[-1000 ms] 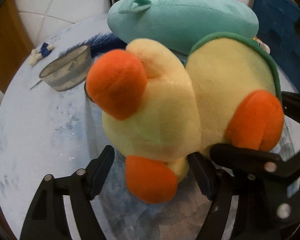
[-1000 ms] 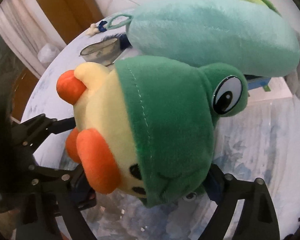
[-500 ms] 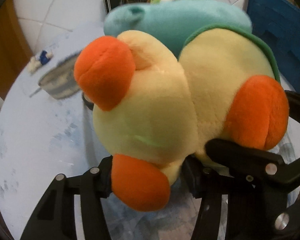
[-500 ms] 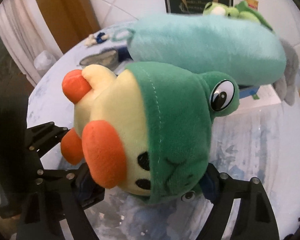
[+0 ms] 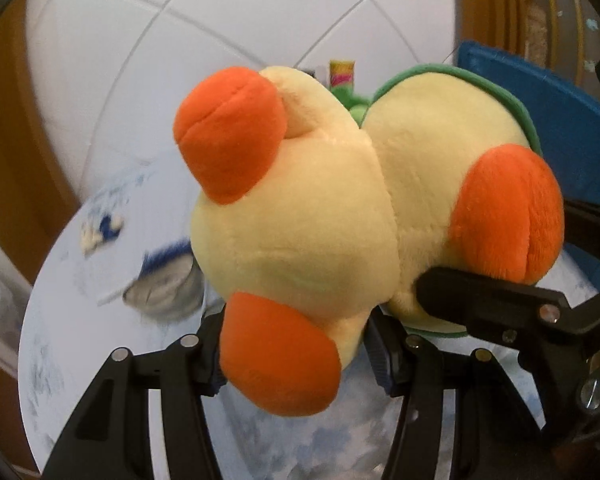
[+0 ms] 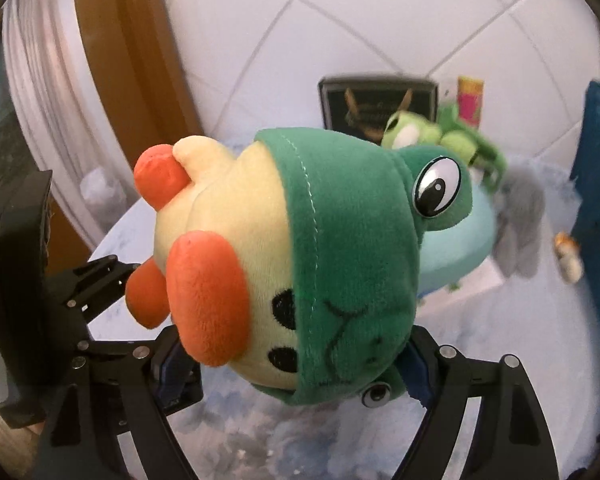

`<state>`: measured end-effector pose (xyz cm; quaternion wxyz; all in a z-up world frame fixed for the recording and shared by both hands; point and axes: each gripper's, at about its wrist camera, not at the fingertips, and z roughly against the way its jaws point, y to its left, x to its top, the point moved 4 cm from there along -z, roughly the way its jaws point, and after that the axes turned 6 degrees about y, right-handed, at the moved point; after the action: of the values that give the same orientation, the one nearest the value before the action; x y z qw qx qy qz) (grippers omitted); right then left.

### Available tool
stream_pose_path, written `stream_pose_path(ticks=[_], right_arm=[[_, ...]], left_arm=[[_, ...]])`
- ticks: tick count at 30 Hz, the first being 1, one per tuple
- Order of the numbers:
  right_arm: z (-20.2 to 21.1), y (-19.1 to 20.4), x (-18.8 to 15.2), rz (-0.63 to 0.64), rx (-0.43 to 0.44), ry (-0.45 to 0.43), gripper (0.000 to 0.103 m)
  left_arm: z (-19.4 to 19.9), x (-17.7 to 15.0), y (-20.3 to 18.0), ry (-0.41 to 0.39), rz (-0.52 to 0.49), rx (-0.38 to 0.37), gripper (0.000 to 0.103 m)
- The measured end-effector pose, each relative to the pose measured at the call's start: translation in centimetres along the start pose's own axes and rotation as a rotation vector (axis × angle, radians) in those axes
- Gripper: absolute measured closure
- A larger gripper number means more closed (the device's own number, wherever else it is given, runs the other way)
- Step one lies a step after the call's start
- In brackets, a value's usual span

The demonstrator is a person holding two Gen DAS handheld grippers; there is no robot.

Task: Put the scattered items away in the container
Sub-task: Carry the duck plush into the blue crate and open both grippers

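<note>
Both grippers point down at a slant over the round pale-blue table (image 5: 52, 320), and both are clenched on the same plush duck (image 5: 300, 220), which hangs clear of the tabletop between them. The left gripper (image 5: 296, 356) grasps the duck's lower body: its two fingers press in from either side just above an orange foot (image 5: 280, 356) that bulges out toward the camera between them, while the second foot sticks up beyond the fingertips. The right gripper (image 6: 296, 364) squeezes the duck's head, one finger (image 6: 176, 364) under the orange beak and the other against the green frog hood (image 6: 352, 240) on the far side. Each view catches the other tool: in the left wrist view the right gripper's black finger lies across the duck just right of the left fingers, under the beak; in the right wrist view the left gripper's black frame stands to the left of the fingers. Only the left view shows the duck's belly, a blurred grey bowl (image 5: 164, 292) on the table left of the fingers and the blue container (image 5: 540, 128) far right. Only the right view shows the duck's face and hood eye, and beyond the fingertips a teal plush (image 6: 456, 240), a small green frog toy (image 6: 440, 136), a dark framed card (image 6: 376, 108) and a grey plush (image 6: 520, 216).
</note>
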<state>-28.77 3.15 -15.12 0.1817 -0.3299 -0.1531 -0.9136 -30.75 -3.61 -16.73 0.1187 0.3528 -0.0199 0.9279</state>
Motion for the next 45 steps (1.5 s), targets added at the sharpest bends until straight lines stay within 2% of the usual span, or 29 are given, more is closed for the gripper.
stream_pose_path(ticks=[5,12,18,24,27,31,38,41,42,43,44,45], right_arm=[[4.3,-2.7,2.0,-0.021,-0.054,-0.073,0.018],[11.7,-9.0,3.8,-0.065,-0.163,-0.168,0.018],[21.7,-16.7,4.2,-0.143,-0.291,-0.259,0.018],[32.5,-25.1,2.6,-0.246,-0.453,-0.319,0.018],[36.4,-29.7,1.2,-0.313,-0.511,-0.313,0.017],[39.8,-34.9,-1.6,-0.389,-0.565,-0.273,0.017],[40.0,-41.7,-4.3,-0.470,-0.557,-0.186,0.016],[39.4,-43.3,-4.7,-0.482,-0.554,-0.165,0.008],[39.0,-43.9,-4.9,-0.484,-0.566,-0.154,0.005],[38.8,-44.4,-5.1,-0.486,-0.584,-0.144,0.000],[38.7,-44.8,-5.5,-0.492,-0.591,-0.140,0.000],[38.7,-45.2,-5.9,-0.503,-0.573,-0.147,0.000]], left_arm=[[1.6,4.5,-2.8,-0.066,-0.064,-0.031,0.048],[3.9,11.1,-10.5,-0.164,-0.161,-0.110,0.048],[8.1,17.4,-21.4,-0.264,-0.248,-0.235,0.048],[11.8,22.2,-34.6,-0.300,-0.356,-0.343,0.048],[11.7,23.2,-40.4,-0.269,-0.400,-0.398,0.048],[9.2,23.7,-46.1,-0.172,-0.416,-0.449,0.048],[5.5,23.7,-51.8,-0.037,-0.428,-0.421,0.048],[4.1,23.1,-53.0,0.020,-0.439,-0.390,0.038],[3.7,22.9,-53.1,0.033,-0.440,-0.376,0.031],[3.3,22.7,-53.2,0.045,-0.442,-0.359,0.031],[3.3,22.7,-53.1,0.033,-0.441,-0.340,0.030],[3.4,22.8,-53.0,0.012,-0.439,-0.320,0.022]])
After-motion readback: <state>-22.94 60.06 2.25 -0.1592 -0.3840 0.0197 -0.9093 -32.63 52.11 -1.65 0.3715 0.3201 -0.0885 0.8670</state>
